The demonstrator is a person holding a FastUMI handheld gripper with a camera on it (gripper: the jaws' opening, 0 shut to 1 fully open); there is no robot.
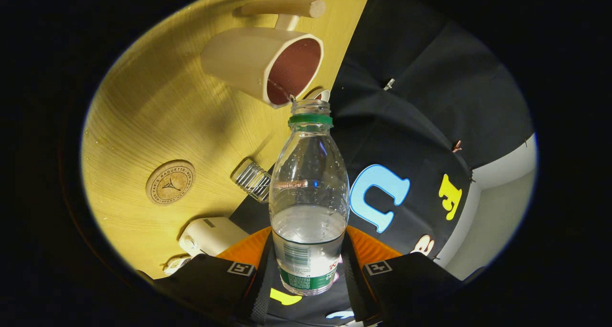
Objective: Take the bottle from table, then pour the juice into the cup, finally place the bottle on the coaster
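A round cork coaster (170, 182) with a printed ring lies flat on the wooden worktop (158, 102), well apart from everything else and with nothing on it. Nearer the gripper, a small pale boxy device (210, 235) sits at the worktop's edge, and just beyond it a small clear ribbed glass object (252, 179) rests near the same edge, partly behind the bottle. Further off stands a cream cup (263, 64) with a dark reddish inside and a wooden bar handle; the whole view is rolled, so the cup's mouth faces toward the bottle's neck. The gripper (308, 265) is clamped on the lower, labelled part of a clear plastic bottle (309, 193), one finger pressing each side. The bottle has a green neck ring and no cap, and its open mouth sits just at the cup's rim, where a thin thread of clear liquid reaches toward the cup. Clear liquid fills about the lower third of the bottle. Past the worktop's edge hangs the booth's black cloth wall (420, 102).
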